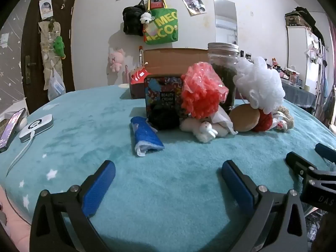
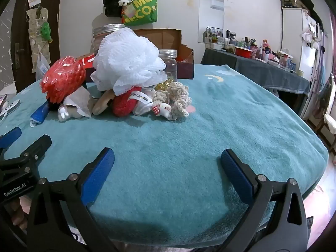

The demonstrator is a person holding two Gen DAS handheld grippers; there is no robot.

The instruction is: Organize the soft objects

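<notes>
Well beyond both wide-apart, empty grippers (image 1: 168, 180) (image 2: 167, 168), soft-object pile (image 1: 210, 100) on blanket (image 1: 84, 115).

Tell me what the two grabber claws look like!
Both look alike. The left gripper has two flat fingers with bright blue ribbed pads on black triangular frames with silver screws. The right gripper matches it. White "GenRobot.AI" lettering shows on the left one's black body in the right camera. No cables or sleeves show.

Both wrist cameras sit low over the teal blanket (image 1: 84, 115), facing the wall. Left view looks from the left; right view from the right, probably slightly nearer. Both share the white loofah (image 1: 260, 82) (image 2: 128, 61) pile.
</notes>
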